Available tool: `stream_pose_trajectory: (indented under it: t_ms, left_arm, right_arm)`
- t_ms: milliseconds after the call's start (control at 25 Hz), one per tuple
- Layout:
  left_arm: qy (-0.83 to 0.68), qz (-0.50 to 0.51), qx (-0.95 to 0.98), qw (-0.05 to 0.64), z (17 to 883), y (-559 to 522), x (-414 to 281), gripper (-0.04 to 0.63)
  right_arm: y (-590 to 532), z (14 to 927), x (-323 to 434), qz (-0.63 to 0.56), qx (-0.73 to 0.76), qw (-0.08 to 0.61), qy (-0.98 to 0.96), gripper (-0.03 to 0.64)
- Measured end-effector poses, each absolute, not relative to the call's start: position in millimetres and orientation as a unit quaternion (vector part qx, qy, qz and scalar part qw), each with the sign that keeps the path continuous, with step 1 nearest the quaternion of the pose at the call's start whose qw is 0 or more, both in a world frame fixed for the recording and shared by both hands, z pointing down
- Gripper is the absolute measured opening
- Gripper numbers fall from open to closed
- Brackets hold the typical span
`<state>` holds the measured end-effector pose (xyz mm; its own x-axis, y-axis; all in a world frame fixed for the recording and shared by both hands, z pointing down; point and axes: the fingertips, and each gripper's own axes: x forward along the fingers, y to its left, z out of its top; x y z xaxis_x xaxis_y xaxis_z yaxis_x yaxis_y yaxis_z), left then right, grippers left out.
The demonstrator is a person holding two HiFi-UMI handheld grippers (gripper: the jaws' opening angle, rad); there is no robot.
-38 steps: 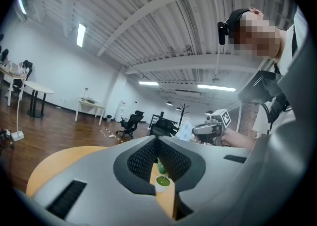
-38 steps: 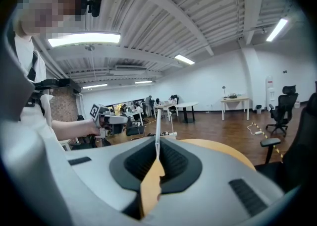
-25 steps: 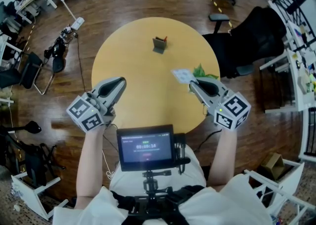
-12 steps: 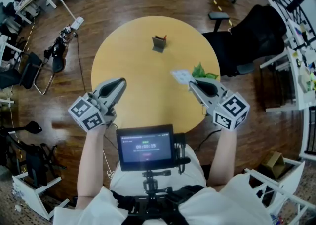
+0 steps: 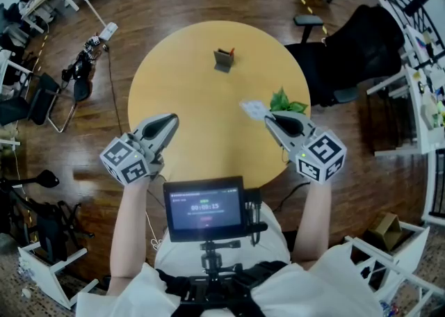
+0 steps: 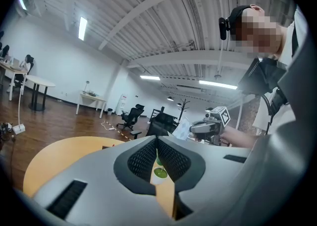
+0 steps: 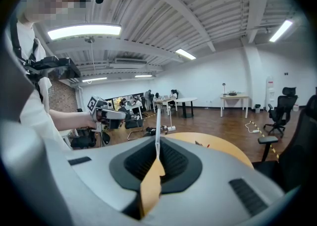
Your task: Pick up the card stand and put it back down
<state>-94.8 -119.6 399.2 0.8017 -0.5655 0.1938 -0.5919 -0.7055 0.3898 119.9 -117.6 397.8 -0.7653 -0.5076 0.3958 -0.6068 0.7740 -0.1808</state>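
Head view:
- Round table [image 5: 201, 142]. Card stand [image 5: 224, 60] upright on the far half, bare tabletop all round it, well apart from both my grippers. Its slot is too small to read.
- Left gripper [image 5: 171, 120] over the near-left edge.
- Right gripper [image 5: 268, 118] by the right edge, green leaves [image 5: 286, 102] just beside it.

Left gripper view: my fingers meet at the tips, nothing between.

Right gripper view: my fingers are clamped on a white card [image 7: 157, 128], seen edge-on.

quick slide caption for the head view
Right claw pinches a white card above the round table; card stand sits apart, farther back; left claw shut, empty.
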Motion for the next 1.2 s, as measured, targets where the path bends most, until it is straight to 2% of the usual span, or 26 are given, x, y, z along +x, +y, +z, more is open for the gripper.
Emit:
stream_pose_trajectory:
  t_ms: [1200]
  left_arm:
    - [-0.32, 0.119, 0.901, 0.269, 488.0, -81.5, -95.6, 0.009]
  right_arm:
    - [-108.1, 493.5, 107.6, 0.2, 0.288, 0.226, -0.909, 0.032]
